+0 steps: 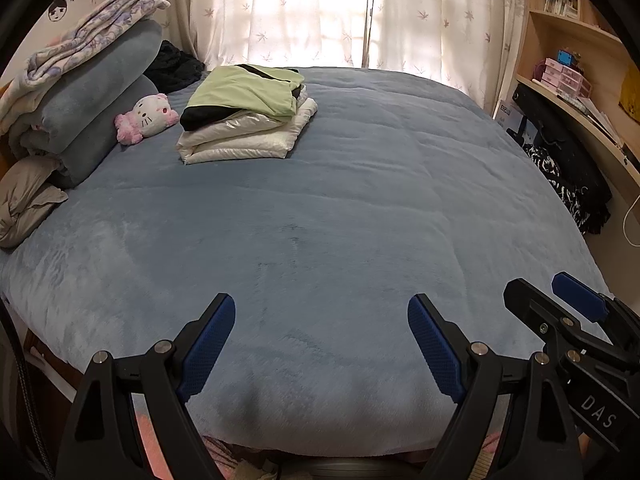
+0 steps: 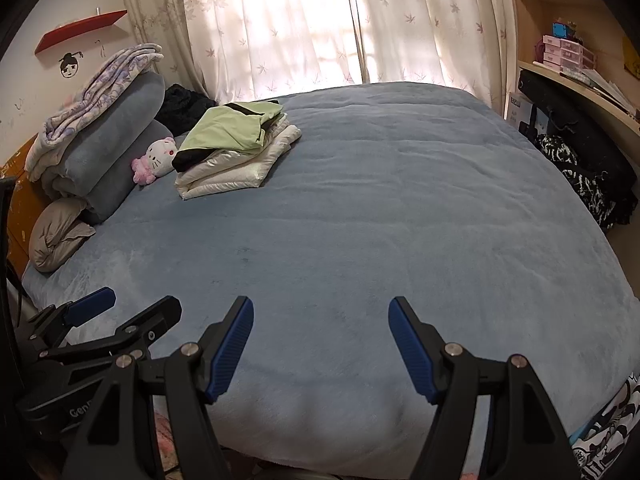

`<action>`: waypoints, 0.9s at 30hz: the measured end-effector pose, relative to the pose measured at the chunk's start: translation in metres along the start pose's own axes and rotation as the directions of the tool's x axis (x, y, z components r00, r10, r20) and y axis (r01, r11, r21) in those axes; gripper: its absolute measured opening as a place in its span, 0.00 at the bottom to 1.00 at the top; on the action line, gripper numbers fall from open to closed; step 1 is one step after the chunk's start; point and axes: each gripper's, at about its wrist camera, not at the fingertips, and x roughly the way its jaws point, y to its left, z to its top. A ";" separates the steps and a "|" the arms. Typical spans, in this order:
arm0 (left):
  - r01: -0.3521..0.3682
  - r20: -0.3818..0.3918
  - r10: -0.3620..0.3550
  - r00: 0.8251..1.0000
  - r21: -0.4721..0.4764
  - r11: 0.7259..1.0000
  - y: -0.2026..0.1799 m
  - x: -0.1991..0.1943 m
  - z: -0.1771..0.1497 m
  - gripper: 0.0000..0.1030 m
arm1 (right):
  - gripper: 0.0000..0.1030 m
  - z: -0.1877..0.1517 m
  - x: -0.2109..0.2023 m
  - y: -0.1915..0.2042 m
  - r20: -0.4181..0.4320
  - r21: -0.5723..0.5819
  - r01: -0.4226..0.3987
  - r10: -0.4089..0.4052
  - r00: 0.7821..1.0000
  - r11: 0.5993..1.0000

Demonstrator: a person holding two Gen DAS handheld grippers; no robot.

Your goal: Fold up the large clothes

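Left tongs: we hold the left tongs (image 1: 321, 340) over the near edge of the bed, pads spread wide with nothing between them.
Right tongs: our right tongs (image 2: 321, 342) hover just beside the left pair, also spread wide and empty; in the left wrist view they show at about 4 o'clock.
Bed: the blue-grey bed cover (image 1: 340, 220) lies smooth and bare below both pairs of tongs.
Folded clothes: a stack of folded clothes (image 1: 240, 120) rests on the bed at about 11 o'clock, well apart from us; a light green garment (image 1: 248, 88) lies on top of white padded ones.
Plush toy: a pink and white plush cat (image 1: 150, 118) lies just beside the stack, toward 10 o'clock.
Bedding pile: rolled blue blankets (image 1: 92, 96) with a floral quilt on top sit at 10 o'clock against the wall.
Curtains: pale flowered curtains (image 1: 320, 12) hang at 12 o'clock, backlit.
Shelves: wooden shelves (image 1: 576, 40) stand at 2 o'clock.
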 end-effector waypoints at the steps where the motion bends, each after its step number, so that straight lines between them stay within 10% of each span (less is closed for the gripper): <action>1: 0.002 -0.001 -0.002 1.000 -0.002 1.000 0.001 0.000 0.000 0.84 | 0.68 0.000 -0.001 0.001 0.002 -0.001 0.001 -0.001 1.000 1.000; 27: -0.010 -0.016 0.010 1.000 -0.006 1.000 0.004 0.003 -0.004 0.83 | 0.68 0.000 0.005 0.007 -0.016 -0.003 -0.001 0.001 1.000 1.000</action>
